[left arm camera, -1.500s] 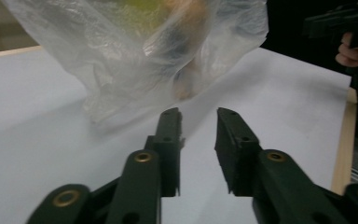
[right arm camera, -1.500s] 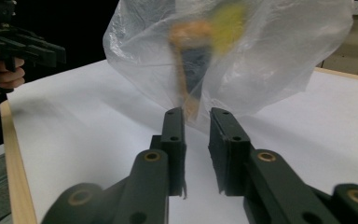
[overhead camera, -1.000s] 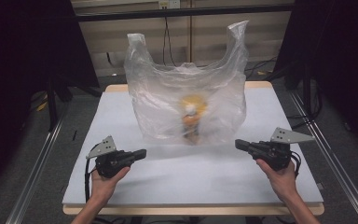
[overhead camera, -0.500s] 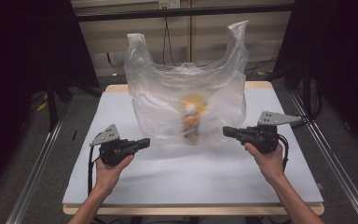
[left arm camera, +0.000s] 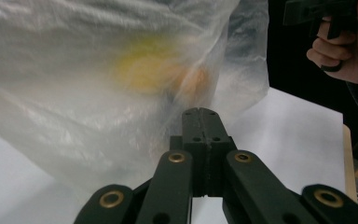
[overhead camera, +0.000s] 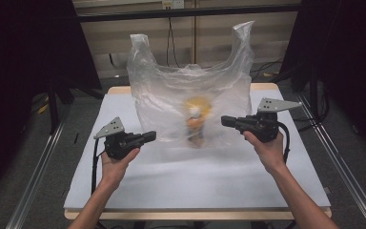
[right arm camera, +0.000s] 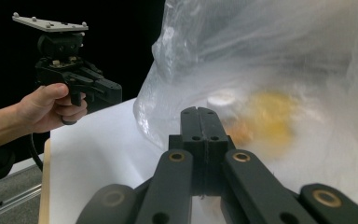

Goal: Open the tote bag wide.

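Though bag (overhead camera: 190,95) translucent, yellow-orange object (overhead camera: 196,119) inside blurred, unidentifiable.

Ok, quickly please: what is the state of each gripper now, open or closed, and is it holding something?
Left gripper: closed, holding nothing, close to the clear plastic bag.
Right gripper: closed, holding nothing, also pointing at the bag.

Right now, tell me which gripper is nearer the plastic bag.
Right. The right gripper reaches the plastic bag's right side; the left gripper sits just short of its lower left edge.
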The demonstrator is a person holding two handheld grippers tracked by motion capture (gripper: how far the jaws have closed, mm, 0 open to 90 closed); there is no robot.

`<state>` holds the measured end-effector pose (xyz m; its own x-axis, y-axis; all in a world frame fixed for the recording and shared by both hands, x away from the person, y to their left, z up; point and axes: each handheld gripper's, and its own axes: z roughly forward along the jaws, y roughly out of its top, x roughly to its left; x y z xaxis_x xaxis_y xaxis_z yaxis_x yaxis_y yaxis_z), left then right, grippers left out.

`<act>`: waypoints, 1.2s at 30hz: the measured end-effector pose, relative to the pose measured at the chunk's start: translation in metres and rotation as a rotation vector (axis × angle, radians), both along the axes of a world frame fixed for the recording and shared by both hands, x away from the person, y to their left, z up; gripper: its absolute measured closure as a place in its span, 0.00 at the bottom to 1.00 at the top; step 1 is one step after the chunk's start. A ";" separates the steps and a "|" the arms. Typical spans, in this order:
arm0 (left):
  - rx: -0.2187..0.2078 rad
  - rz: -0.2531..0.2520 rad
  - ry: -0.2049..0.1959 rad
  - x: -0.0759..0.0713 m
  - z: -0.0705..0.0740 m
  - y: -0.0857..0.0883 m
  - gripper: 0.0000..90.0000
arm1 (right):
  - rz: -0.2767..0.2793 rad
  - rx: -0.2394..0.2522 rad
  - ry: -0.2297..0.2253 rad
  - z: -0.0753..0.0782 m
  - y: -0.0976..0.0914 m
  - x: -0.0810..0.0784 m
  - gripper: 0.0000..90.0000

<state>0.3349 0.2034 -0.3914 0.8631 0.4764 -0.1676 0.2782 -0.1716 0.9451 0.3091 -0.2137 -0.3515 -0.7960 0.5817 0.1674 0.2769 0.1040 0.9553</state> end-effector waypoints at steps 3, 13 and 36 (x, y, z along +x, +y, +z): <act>-0.002 -0.003 -0.016 0.006 0.007 -0.002 1.00 | 0.006 0.006 -0.001 0.007 0.003 0.004 1.00; -0.024 -0.010 -0.045 0.013 0.025 -0.011 1.00 | 0.015 0.014 -0.032 0.026 0.008 0.017 1.00; -0.043 0.005 -0.117 0.052 0.082 -0.028 1.00 | -0.017 -0.037 -0.089 0.097 0.025 0.042 1.00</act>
